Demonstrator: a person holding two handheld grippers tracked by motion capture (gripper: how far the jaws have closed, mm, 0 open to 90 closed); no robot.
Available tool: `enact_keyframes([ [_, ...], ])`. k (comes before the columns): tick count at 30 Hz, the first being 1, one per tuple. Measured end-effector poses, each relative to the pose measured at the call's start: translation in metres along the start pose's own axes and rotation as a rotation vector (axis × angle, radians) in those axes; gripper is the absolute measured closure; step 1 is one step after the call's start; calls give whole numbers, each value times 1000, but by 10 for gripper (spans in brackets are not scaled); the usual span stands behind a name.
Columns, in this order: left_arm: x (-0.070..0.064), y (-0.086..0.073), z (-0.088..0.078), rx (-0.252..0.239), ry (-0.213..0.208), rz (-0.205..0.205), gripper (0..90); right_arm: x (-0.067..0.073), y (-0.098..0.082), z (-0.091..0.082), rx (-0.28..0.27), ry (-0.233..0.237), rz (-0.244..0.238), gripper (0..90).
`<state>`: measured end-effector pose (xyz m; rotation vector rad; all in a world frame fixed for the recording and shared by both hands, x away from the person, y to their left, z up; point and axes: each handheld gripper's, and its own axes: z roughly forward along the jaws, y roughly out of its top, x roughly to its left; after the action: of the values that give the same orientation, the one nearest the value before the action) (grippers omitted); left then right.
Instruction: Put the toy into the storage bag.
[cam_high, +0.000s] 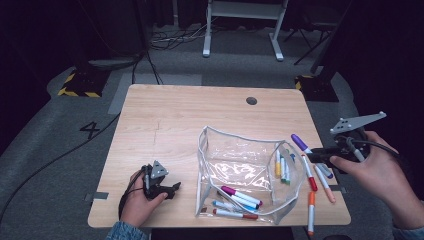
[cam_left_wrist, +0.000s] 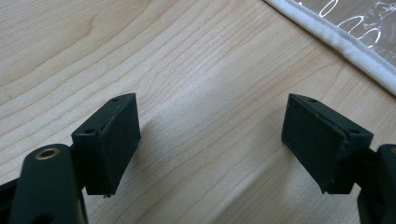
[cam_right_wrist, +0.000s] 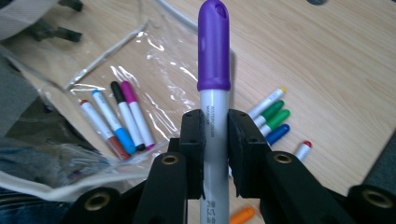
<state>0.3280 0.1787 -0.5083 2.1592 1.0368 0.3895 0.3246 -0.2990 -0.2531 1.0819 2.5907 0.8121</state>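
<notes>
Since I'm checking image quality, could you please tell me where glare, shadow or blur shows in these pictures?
High view: dark surroundings, lit table, glare on the clear pouch. Left gripper view: sharp wood grain, soft shadows under the open left tongs. Right gripper view: the purple marker is sharp, glints on the pouch, near tongs slightly soft.

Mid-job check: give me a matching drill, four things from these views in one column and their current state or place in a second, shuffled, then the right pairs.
Things:
1. purple-capped marker
2. left claw
3. clear pouch
4. orange-capped marker

States or places:
A. open, nothing between its jaws, over bare wood
B. lying on the table, near its front edge, outside the pouch
C. clamped in the right claw
D. lying open on the table with markers inside

Pairs: 1-C, 2-A, 3-D, 4-B
</notes>
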Motion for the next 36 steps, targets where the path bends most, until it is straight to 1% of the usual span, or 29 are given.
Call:
enact_keyframes([
  [1,0,0,0,0,1,2,198,9,7,1,0,14,-34,771],
  [2,1,0,0,2,6,12,198,13,11,2,4,30,-46,771],
  [6,1,0,0,2,5,11,198,32,26,7,34,70,-115,771],
  [7,1,0,0,2,5,10,198,32,26,7,34,70,-115,771],
  [8,1,0,0,1,5,10,198,36,30,8,37,84,-132,771],
  [9,1,0,0,2,5,11,198,45,37,12,41,105,-160,771],
  [10,1,0,0,1,5,10,198,49,40,15,50,112,-172,771],
  [12,1,0,0,3,4,11,198,56,46,20,64,130,-194,770],
  [13,1,0,0,2,4,9,198,56,46,20,64,130,-194,770],
  [14,1,0,0,2,4,9,198,62,50,27,84,147,-216,770],
  [15,1,0,0,2,4,11,198,62,50,27,84,147,-216,770],
  [16,1,0,0,2,4,11,197,68,54,33,98,160,-238,771],
  [17,1,0,0,1,5,11,197,71,55,36,107,167,-244,771],
  [18,1,0,0,1,5,11,198,71,55,36,107,167,-244,771],
  [19,1,0,0,2,4,11,197,76,57,43,124,178,-262,771],
  [20,1,0,0,2,4,11,197,79,58,47,136,186,-268,771],
  [21,1,0,0,1,4,9,197,79,58,47,136,186,-268,771],
  [22,1,0,0,2,4,10,198,81,59,51,144,190,-274,771],
  [23,1,0,0,2,5,10,197,85,60,58,162,203,-287,771],
  [25,1,0,0,3,4,11,197,89,62,65,180,212,-300,770],
  [31,1,0,-1,3,5,11,197,97,65,89,245,237,-318,770],
  [34,1,0,-1,4,4,11,197,101,66,101,275,242,-328,770],
  [35,1,0,0,3,5,12,197,101,66,101,275,242,-328,770],
  [36,1,0,-1,3,5,12,197,103,67,105,282,247,-329,770],
])
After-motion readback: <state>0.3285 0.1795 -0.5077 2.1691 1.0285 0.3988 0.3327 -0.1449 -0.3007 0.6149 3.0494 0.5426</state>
